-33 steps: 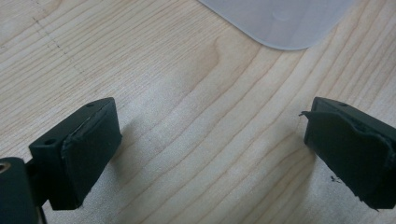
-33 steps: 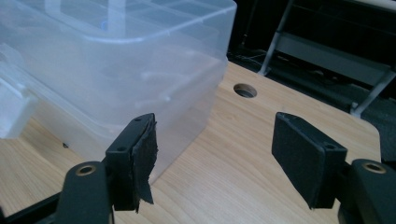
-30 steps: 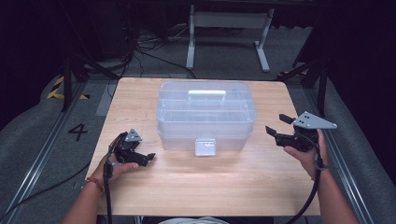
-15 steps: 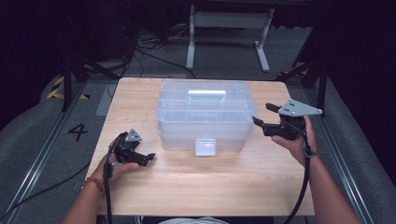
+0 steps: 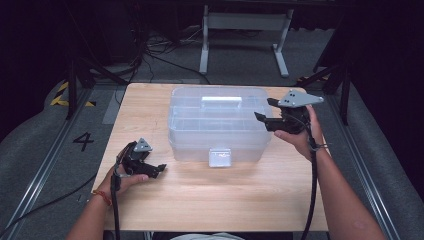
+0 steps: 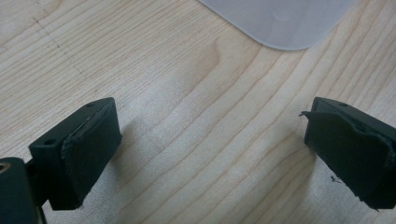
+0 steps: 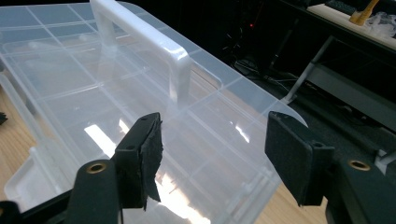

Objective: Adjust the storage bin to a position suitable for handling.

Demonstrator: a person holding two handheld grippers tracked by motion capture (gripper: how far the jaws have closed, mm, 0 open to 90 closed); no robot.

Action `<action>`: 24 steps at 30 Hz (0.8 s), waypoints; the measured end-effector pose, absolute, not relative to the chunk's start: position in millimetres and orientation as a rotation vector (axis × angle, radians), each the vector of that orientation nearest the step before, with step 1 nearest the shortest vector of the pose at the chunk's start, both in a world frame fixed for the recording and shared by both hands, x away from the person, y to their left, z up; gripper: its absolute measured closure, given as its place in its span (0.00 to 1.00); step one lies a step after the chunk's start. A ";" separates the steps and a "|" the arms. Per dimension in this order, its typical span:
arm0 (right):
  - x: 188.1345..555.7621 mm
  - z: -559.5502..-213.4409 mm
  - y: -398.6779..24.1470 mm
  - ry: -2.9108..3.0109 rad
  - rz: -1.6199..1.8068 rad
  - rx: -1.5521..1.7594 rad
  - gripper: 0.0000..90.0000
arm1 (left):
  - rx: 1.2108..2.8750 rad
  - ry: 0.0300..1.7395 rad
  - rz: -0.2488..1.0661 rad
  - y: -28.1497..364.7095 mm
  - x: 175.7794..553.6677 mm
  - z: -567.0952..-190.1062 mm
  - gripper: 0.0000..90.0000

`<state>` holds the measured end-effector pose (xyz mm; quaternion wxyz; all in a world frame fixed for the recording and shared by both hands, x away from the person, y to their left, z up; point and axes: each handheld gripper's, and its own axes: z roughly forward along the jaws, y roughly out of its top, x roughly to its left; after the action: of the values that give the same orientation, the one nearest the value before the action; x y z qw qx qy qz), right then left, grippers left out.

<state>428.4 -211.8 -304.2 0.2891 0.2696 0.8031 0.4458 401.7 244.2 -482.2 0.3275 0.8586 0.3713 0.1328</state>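
Note:
A clear plastic storage box point(image 5: 220, 125) with a white handle point(image 5: 220, 100) and a front latch point(image 5: 220, 156) stands shut in the middle of the wooden table point(image 5: 200, 200). My right gripper point(image 5: 264, 110) hovers at the box's right end, pointing left over the lid. In the right gripper view its jaws point(image 7: 215, 154) stand apart above the lid point(image 7: 93, 93), short of the handle point(image 7: 154, 46). They have just been closing a little, and nothing is pressed between them. My left gripper point(image 5: 159, 170) rests low on the table, left of the box, open point(image 6: 210, 154), with a box corner point(image 6: 285, 18) ahead.
Behind the table stands a metal frame with two legs point(image 5: 245, 30), with cables on the dark floor around it. A floor mark "4" point(image 5: 82, 141) and yellow-black tape point(image 5: 65, 95) lie to the left. Bare wood spans the table's front.
My right gripper has moved left and upward from beside the table's right edge to the box's right end, and its jaws stand a little narrower. The left gripper has stayed put.

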 end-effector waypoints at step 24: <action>461.7 -299.9 -150.0 2.285 1.070 0.626 0.53 | 2.252 0.971 0.346 244.3 401.8 -482.0 0.05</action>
<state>461.7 -150.0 -299.9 0.2677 0.2321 0.8469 0.3964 401.8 244.3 -482.0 0.3263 0.8595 0.3708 0.1320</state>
